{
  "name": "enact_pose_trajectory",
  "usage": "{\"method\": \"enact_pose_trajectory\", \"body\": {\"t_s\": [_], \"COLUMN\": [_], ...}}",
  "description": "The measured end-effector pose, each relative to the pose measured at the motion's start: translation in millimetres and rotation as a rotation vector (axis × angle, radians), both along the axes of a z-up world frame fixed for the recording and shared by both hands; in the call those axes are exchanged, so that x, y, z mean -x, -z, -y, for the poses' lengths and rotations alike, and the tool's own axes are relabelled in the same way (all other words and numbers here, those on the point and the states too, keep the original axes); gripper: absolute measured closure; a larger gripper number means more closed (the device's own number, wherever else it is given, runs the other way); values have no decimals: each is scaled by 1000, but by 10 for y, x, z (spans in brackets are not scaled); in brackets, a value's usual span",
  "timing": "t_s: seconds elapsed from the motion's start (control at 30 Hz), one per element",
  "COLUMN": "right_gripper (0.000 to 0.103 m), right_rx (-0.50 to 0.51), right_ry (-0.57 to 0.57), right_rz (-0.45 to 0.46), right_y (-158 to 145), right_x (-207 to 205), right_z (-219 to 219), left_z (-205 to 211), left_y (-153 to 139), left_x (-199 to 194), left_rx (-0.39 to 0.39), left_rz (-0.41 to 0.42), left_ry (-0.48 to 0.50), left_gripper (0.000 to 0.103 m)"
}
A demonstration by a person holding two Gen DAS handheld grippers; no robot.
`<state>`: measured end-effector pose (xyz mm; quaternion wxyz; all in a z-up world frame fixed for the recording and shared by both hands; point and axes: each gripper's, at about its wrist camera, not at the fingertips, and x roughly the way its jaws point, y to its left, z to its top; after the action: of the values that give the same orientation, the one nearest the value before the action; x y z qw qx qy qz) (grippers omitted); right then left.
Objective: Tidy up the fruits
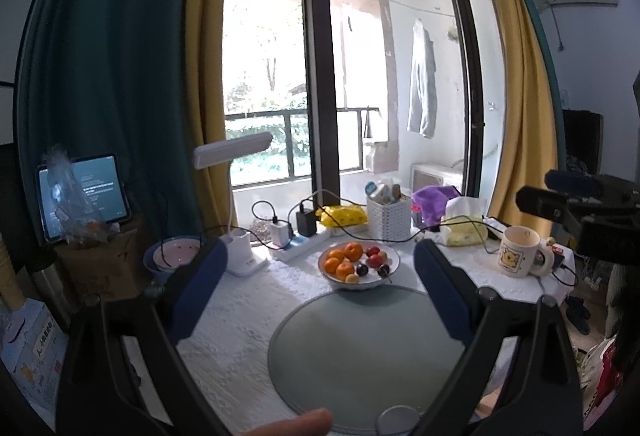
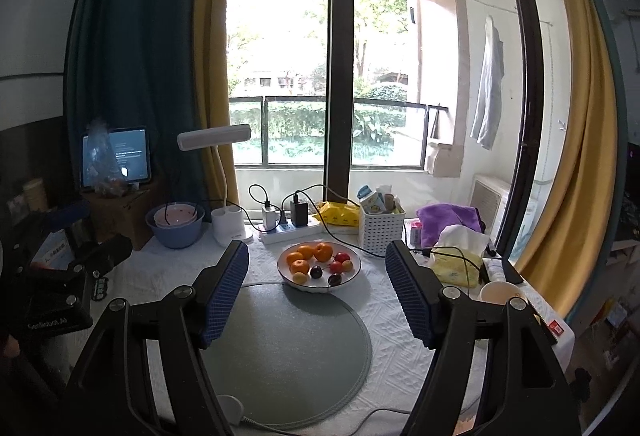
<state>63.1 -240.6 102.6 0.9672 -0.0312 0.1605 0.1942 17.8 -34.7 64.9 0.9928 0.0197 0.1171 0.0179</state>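
A white plate (image 1: 390, 256) (image 2: 354, 260) holds several oranges (image 1: 353, 251) (image 2: 322, 251), red and dark plums (image 1: 374, 260) (image 2: 335, 279) and small yellow fruits. It stands at the far edge of a round grey mat (image 1: 360, 348) (image 2: 288, 352). My left gripper (image 1: 320, 260) is open and empty, held above the mat with the plate between its fingers in view. My right gripper (image 2: 318, 264) is open and empty too, hovering short of the plate. A pink bowl sits inside a blue bowl (image 1: 176, 254) (image 2: 176, 224) at the left.
A white desk lamp (image 2: 224, 204), power strip with chargers (image 2: 288, 228), white basket (image 2: 380, 232), tissue box (image 2: 456, 260) and mug (image 1: 520, 252) stand around the plate. A tablet (image 2: 116, 156) rests on a cardboard box at the left. Cables cross the table.
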Motion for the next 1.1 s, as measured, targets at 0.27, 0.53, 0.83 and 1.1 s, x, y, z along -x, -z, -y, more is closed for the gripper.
{"method": "enact_pose_trajectory", "body": {"t_s": [0.27,0.53,0.83,1.1], "right_gripper": [29,29,29,29], "right_rx": [9,11,17,20], "right_ry": [-5,-5,-2,1], "right_rz": [-4,-7,-4,-4], "right_y": [32,41,45,49], "right_x": [-12,-12,0,16], "right_z": [-21,-26,-12,7], "left_z": [8,10,12,-3], "left_y": [-17,-11,-28,-39], "left_x": [14,29,54,75], "left_rx": [11,20,38,54], "left_rz": [1,-1,0,-2], "left_ry": [3,6,10,9], "left_gripper": [7,7,7,7]}}
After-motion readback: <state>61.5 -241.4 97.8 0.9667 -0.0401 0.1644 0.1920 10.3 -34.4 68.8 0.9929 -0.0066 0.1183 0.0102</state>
